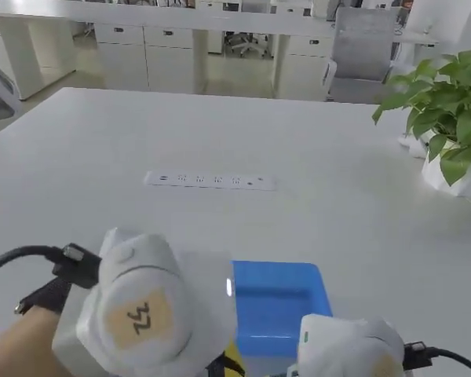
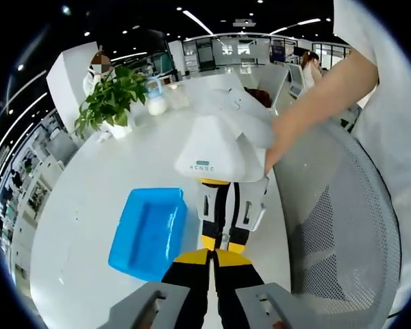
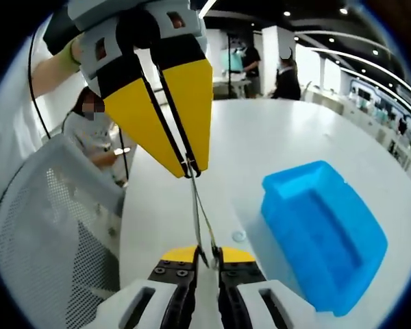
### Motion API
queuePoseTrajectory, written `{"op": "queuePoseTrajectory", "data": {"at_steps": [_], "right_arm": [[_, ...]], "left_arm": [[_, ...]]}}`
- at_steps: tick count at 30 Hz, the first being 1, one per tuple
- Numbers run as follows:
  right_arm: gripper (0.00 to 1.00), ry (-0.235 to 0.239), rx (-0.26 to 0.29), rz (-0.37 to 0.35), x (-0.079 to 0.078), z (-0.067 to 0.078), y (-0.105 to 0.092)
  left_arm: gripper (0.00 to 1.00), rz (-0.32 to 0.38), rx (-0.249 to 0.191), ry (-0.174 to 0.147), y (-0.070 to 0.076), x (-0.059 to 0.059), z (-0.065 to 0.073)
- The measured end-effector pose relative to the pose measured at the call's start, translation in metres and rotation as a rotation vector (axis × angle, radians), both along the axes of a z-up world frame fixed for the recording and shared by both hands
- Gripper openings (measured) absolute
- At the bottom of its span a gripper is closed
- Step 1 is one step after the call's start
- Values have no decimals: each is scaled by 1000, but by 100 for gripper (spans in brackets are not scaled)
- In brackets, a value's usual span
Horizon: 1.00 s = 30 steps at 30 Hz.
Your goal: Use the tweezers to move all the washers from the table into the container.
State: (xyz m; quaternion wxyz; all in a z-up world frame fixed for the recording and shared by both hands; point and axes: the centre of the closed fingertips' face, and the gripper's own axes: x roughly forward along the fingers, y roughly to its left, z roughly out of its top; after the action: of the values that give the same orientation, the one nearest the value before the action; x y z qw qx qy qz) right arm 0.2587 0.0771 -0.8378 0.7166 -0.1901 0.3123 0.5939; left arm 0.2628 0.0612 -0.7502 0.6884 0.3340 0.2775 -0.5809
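Note:
The thin metal tweezers [image 3: 195, 205] span the gap between my two grippers, which face each other tip to tip above the white table [image 1: 337, 212]. My left gripper [image 3: 190, 168] comes down from the top of the right gripper view, its yellow jaws shut on the tweezers' far end. My right gripper [image 3: 206, 257] is shut on the near end. In the left gripper view my left gripper [image 2: 213, 255] meets the right gripper [image 2: 221, 241]. A small washer [image 3: 239, 236] lies on the table beside the blue container [image 3: 322, 233] [image 1: 279, 302] [image 2: 147, 233]. In the head view both fingertips are hidden behind the white gripper bodies.
A white power strip [image 1: 210, 181] lies across the middle of the table. A potted plant [image 1: 447, 118] [image 2: 113, 99] stands at the right edge. A grey mesh chair [image 2: 335, 226] [image 3: 48, 226] sits at the near table edge. People stand in the office behind.

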Motion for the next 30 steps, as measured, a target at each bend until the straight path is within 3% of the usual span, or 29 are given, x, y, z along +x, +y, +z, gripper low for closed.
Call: {"op": "queuePoseTrajectory", "data": {"at_steps": [6, 16, 19, 23, 30], "right_arm": [[8, 3, 7, -8, 2, 0, -1], [8, 38, 24, -5, 0, 0, 1], [9, 51, 48, -10, 0, 7, 4], [9, 48, 96, -5, -1, 23, 7], [7, 35, 88, 12, -1, 23, 4]], "left_arm": [[0, -33, 21, 10, 1, -4, -1], [0, -49, 59, 78, 1, -7, -10], [0, -64, 82, 87, 1, -8, -15], [0, -72, 72, 100, -2, -9, -13], [0, -86, 62, 108, -8, -9, -12]]}}
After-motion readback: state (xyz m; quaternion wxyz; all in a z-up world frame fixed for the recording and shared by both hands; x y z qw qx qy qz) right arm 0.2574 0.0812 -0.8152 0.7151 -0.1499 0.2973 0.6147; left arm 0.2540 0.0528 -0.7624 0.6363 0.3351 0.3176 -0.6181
